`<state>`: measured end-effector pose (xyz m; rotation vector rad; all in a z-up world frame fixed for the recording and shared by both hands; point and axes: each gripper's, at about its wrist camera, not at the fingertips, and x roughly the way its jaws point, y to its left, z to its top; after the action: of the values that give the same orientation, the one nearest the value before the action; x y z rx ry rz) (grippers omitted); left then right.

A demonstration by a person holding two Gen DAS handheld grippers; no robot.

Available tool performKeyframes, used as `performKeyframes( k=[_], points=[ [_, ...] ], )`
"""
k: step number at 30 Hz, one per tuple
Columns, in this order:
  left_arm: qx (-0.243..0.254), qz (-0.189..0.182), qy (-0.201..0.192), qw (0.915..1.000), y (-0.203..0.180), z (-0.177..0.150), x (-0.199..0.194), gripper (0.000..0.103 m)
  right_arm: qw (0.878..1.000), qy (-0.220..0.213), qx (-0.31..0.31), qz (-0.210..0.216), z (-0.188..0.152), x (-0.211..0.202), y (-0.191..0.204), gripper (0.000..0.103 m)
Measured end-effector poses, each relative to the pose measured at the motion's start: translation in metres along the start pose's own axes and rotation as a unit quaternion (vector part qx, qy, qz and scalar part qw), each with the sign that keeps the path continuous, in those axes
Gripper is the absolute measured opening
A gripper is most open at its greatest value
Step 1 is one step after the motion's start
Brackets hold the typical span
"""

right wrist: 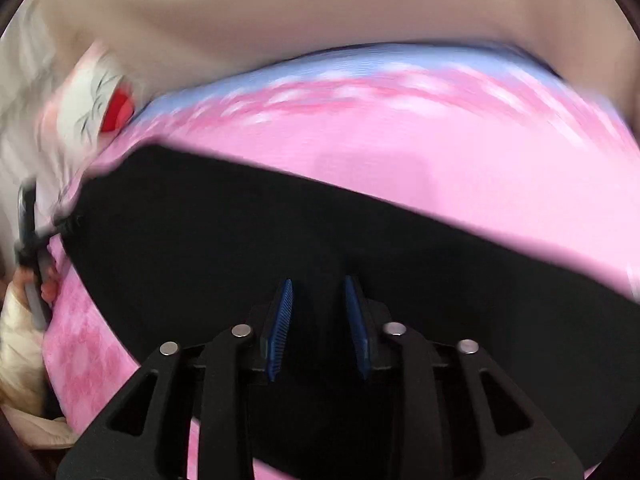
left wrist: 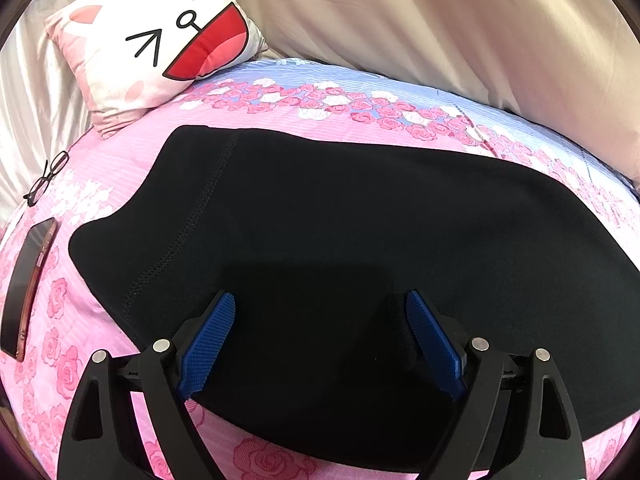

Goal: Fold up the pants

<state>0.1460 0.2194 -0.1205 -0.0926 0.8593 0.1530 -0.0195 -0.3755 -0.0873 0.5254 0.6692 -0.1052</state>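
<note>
The black pants (left wrist: 340, 232) lie flat on the pink floral bed (left wrist: 60, 300), with the left gripper (left wrist: 320, 344) wide open above them, the right gripper (right wrist: 318, 328) narrowly parted, seemingly empty, likely ready to pinch an edge.

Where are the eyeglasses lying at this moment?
In the left wrist view, the eyeglasses lie at the bed's far left edge, between the cat pillow and the phone, left of the black pants.
</note>
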Motion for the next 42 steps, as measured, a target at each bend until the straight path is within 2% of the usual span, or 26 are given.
performKeyframes(
  k=[1,3,4,6,7,8,9,10,15,17,18,21,22,23,24,28,30,31,33,35,36,37,38,40,41,42],
  points=[
    [0.001,0.002,0.000,1.0000,0.000,0.000,0.000,0.085,0.999,-0.018,0.029,-0.028,-0.004,-0.019,-0.030,0.017],
    [0.005,0.009,-0.002,0.9999,-0.002,0.000,-0.001,0.086,0.983,-0.061,0.104,-0.142,-0.014,-0.070,-0.102,0.023],
    [0.004,0.016,-0.006,0.9998,-0.003,0.000,-0.003,0.085,0.976,-0.073,0.134,-0.158,-0.019,-0.087,-0.122,0.023],
    [-0.007,0.043,-0.023,0.9988,-0.006,-0.002,-0.015,0.085,0.970,-0.104,0.184,-0.117,-0.032,-0.125,-0.158,0.025],
    [-0.014,0.043,-0.036,0.9983,-0.010,-0.004,-0.026,0.085,0.970,-0.111,0.185,-0.113,-0.035,-0.135,-0.163,0.032],
    [-0.022,0.032,-0.048,0.9981,-0.014,-0.006,-0.037,0.085,0.974,-0.107,0.166,-0.115,-0.037,-0.141,-0.163,0.039],
    [-0.032,0.018,-0.063,0.9973,-0.019,-0.008,-0.049,0.085,0.977,-0.102,0.147,-0.120,-0.035,-0.139,-0.157,0.052],
    [-0.041,0.001,-0.078,0.9961,-0.028,-0.010,-0.062,0.086,0.980,-0.095,0.119,-0.128,-0.031,-0.136,-0.151,0.058],
    [-0.017,-0.029,-0.103,0.9941,-0.083,-0.008,-0.097,0.086,0.985,-0.065,0.045,-0.154,-0.005,-0.104,-0.149,0.057],
    [-0.005,-0.036,-0.106,0.9937,-0.100,-0.007,-0.104,0.086,0.987,-0.039,0.039,-0.153,0.005,-0.085,-0.157,0.021],
    [0.004,-0.036,-0.106,0.9937,-0.108,-0.006,-0.106,0.086,0.986,-0.043,0.039,-0.153,0.011,-0.083,-0.157,0.008],
    [0.017,-0.037,-0.105,0.9936,-0.121,-0.009,-0.111,0.086,0.981,-0.092,0.028,-0.167,0.023,-0.101,-0.156,0.008],
    [0.019,-0.037,-0.106,0.9935,-0.123,-0.011,-0.111,0.086,0.981,-0.086,0.033,-0.168,0.025,-0.095,-0.164,0.008],
    [0.020,-0.038,-0.104,0.9936,-0.125,-0.014,-0.110,0.086,0.984,-0.043,0.042,-0.167,0.022,-0.074,-0.178,0.009],
    [0.024,-0.036,-0.099,0.9942,-0.127,-0.017,-0.107,0.086,0.985,-0.032,0.041,-0.165,0.019,-0.066,-0.181,0.015],
    [0.031,-0.016,-0.076,0.9965,-0.131,-0.029,-0.093,0.086,0.981,-0.101,0.062,-0.151,0.009,-0.106,-0.171,0.025],
    [0.026,-0.024,-0.067,0.9971,-0.129,-0.032,-0.088,0.086,0.982,-0.117,0.062,-0.133,0.003,-0.122,-0.157,0.025],
    [0.023,-0.026,-0.065,0.9973,-0.129,-0.034,-0.086,0.086,0.986,-0.116,0.061,-0.105,-0.005,-0.126,-0.146,0.025],
    [0.021,-0.029,-0.060,0.9976,-0.131,-0.036,-0.081,0.086,0.992,-0.088,0.050,-0.074,-0.015,-0.115,-0.139,0.022],
    [0.021,-0.031,-0.053,0.9979,-0.134,-0.039,-0.074,0.086,0.990,-0.040,0.054,-0.127,-0.027,-0.093,-0.155,0.017],
    [0.020,-0.031,-0.047,0.9982,-0.136,-0.041,-0.071,0.086,0.989,-0.059,0.084,-0.102,-0.027,-0.101,-0.163,0.014],
    [0.021,-0.031,-0.043,0.9984,-0.136,-0.043,-0.069,0.086,0.981,-0.086,0.120,-0.123,-0.030,-0.119,-0.170,0.016],
    [0.023,-0.031,-0.041,0.9984,-0.136,-0.045,-0.069,0.086,0.976,-0.103,0.122,-0.146,-0.032,-0.131,-0.168,0.020],
    [0.019,-0.036,-0.046,0.9981,-0.130,-0.049,-0.072,0.086,0.974,-0.124,0.124,-0.146,-0.038,-0.149,-0.163,0.025],
    [0.014,-0.039,-0.049,0.9979,-0.124,-0.051,-0.073,0.086,0.973,-0.126,0.135,-0.135,-0.044,-0.153,-0.162,0.031],
    [0.007,-0.040,-0.051,0.9979,-0.119,-0.052,-0.072,0.086,0.973,-0.123,0.143,-0.132,-0.048,-0.153,-0.162,0.045]
  ],
)
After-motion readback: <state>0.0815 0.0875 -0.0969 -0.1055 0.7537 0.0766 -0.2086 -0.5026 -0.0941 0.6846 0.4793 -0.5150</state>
